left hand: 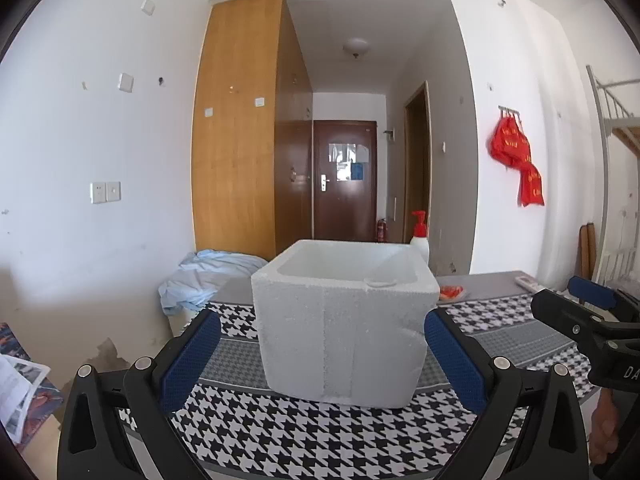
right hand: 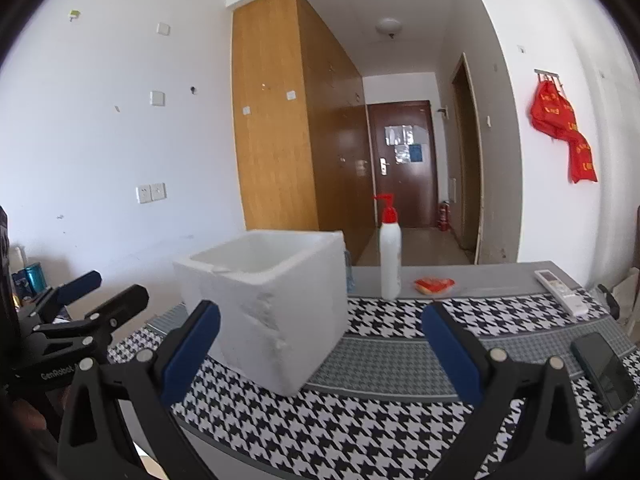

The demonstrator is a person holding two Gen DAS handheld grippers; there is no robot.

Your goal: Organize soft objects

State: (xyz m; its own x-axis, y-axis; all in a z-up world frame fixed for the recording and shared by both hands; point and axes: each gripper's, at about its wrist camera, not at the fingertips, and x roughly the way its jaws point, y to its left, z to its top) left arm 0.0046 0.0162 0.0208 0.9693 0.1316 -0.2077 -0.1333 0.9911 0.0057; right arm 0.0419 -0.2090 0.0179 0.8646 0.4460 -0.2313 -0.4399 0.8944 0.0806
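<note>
A white foam box stands open-topped on the houndstooth-patterned table; it also shows in the right wrist view. A small red soft object lies at the table's far edge, right of the box, also in the left wrist view. My left gripper is open and empty, its blue pads either side of the box's near face. My right gripper is open and empty, to the right of the box. Each gripper shows in the other's view.
A white pump bottle with red top stands behind the box. A remote and a dark phone lie at the table's right. A light blue cloth lies heaped beyond the table's far left.
</note>
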